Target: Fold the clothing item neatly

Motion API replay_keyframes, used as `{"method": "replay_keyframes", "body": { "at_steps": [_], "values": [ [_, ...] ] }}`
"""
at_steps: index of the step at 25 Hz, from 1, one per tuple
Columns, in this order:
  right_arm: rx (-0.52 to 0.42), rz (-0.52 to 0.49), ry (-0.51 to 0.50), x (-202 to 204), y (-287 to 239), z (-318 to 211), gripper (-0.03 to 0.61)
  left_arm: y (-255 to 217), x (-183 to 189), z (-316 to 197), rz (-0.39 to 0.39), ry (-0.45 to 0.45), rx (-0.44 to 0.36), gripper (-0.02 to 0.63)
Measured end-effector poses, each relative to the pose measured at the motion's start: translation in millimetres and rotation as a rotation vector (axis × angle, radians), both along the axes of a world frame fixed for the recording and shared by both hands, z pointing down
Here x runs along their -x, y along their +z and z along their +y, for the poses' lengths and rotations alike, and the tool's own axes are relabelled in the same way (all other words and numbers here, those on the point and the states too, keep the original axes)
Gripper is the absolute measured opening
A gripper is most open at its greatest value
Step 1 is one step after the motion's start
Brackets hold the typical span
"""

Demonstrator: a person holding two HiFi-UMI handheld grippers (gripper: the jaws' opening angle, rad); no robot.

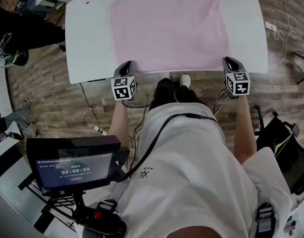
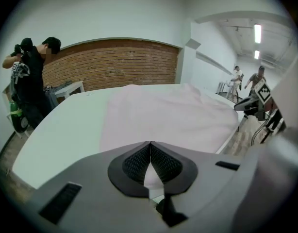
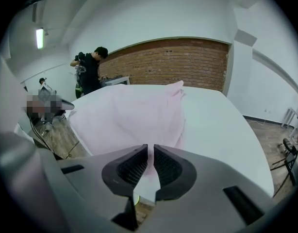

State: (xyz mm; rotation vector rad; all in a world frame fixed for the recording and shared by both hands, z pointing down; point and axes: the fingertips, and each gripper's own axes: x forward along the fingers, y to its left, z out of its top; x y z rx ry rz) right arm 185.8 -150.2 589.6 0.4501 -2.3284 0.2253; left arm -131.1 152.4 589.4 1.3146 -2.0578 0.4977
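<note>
Showed pink garment (image 1: 169,29) spread flat on white table (image 1: 87,38), near corners pinched in left gripper (image 1: 126,66) and right gripper (image 1: 230,62), both clamped on it. Looked like fold's start; next needed lifting both corners evenly forward.

Table (image 1: 87,43): far edge cut off, beyond the grippers. Cloth (image 2: 168,115): near hem hidden under left gripper (image 2: 150,144) and right gripper (image 3: 150,148). Two people (image 2: 258,79) past right gripper: too small to tell.
</note>
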Motion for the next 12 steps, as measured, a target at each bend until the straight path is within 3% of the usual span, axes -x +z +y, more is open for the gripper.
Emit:
{"method": "replay_keyframes", "body": {
  "at_steps": [4, 7, 12],
  "values": [
    [-0.019, 0.04, -0.065, 24.3, 15.9, 20.0, 0.042, 21.9, -14.5, -21.1, 0.005, 0.068, 0.038, 0.003],
    [-0.014, 0.09, -0.049, 25.2, 29.5, 18.8, 0.041, 40.5, -16.3, -25.8, 0.009, 0.082, 0.089, 0.003],
    [-0.012, 0.101, -0.032, 27.3, 27.2, 26.3, 0.041, 38.9, -9.6, -19.5, 0.035, 0.08, 0.072, 0.003]
  ]
}}
